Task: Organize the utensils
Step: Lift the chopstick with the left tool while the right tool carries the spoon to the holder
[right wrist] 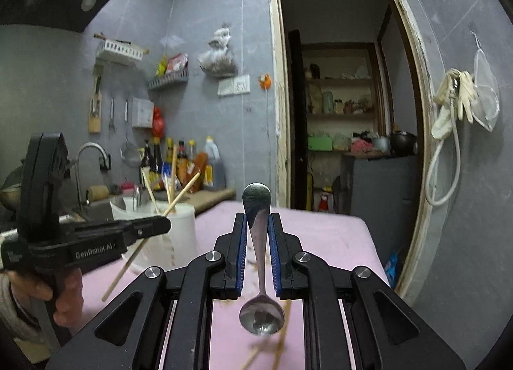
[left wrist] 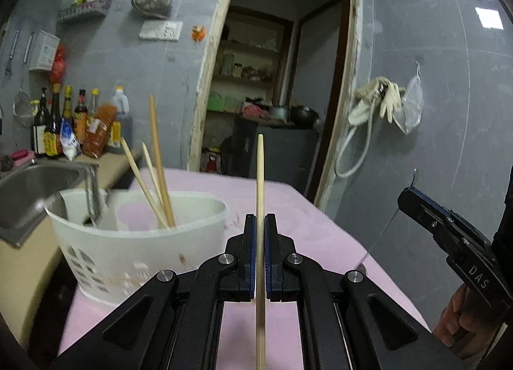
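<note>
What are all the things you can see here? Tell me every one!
Chopstick: one, pale wood, gripped upright in the left gripper.
Spoon: one, shiny metal, in the right gripper, bowl end toward the camera.
Utensil holder: one, white plastic, on the table's left side.
Chopsticks in the holder: three, wooden, leaning.
Table: one, pink cover.
Loose chopsticks: blurred, count unclear, on the table below the spoon.
Sink: one, steel, left of the holder.
Sauce bottles: several, dark and yellow, on the counter by the wall.
Gloves: cream, hanging on the right wall.
Doorway: one, shelves behind it.
Left gripper: black, blue pads.
Right gripper: black, blue pads.
</note>
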`<move>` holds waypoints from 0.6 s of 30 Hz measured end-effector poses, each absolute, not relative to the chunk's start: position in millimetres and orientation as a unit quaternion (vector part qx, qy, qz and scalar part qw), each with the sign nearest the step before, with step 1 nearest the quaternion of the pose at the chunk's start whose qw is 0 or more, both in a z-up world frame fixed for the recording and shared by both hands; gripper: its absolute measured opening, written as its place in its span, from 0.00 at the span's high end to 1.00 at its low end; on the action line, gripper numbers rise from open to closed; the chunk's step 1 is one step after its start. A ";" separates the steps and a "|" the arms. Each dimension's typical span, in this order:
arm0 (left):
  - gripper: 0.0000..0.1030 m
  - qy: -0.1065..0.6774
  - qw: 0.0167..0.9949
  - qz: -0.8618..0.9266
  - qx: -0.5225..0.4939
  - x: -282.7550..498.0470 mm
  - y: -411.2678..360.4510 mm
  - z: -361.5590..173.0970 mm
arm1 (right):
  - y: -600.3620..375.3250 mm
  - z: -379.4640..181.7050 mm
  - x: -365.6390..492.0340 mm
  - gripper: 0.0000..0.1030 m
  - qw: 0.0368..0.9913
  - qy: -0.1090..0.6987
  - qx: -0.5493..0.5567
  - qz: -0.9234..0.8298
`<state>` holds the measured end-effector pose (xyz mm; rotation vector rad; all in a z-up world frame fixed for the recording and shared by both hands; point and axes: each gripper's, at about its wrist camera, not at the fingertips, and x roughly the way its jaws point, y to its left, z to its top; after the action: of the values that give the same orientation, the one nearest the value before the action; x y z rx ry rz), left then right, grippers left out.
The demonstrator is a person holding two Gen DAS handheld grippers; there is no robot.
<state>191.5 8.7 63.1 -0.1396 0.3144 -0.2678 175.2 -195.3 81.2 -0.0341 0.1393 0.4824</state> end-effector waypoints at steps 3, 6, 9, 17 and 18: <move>0.97 0.135 0.981 -0.122 -0.075 191.8 22.6 75.6 | -185.2 91.1 178.8 0.89 0.966 0.056 -0.021 0.250; 0.97 0.113 0.985 -0.108 -0.077 193.3 39.8 88.8 | -169.3 102.7 182.9 0.89 0.963 0.044 -0.028 0.264; 0.97 0.089 0.988 -0.095 -0.079 193.5 58.1 102.8 | -154.2 112.2 187.6 0.89 0.959 0.036 -0.028 0.281; 0.97 0.048 0.985 -0.078 -0.149 213.5 133.8 131.0 | -112.4 142.8 215.3 0.89 0.942 0.008 0.006 0.335; 0.97 0.042 0.983 -0.074 -0.160 216.2 143.6 132.2 | -107.8 145.4 218.9 0.89 0.941 0.005 0.011 0.339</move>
<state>216.2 143.6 132.2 -0.3209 0.0840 -0.1498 218.9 -107.8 145.4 0.0218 0.0100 0.6922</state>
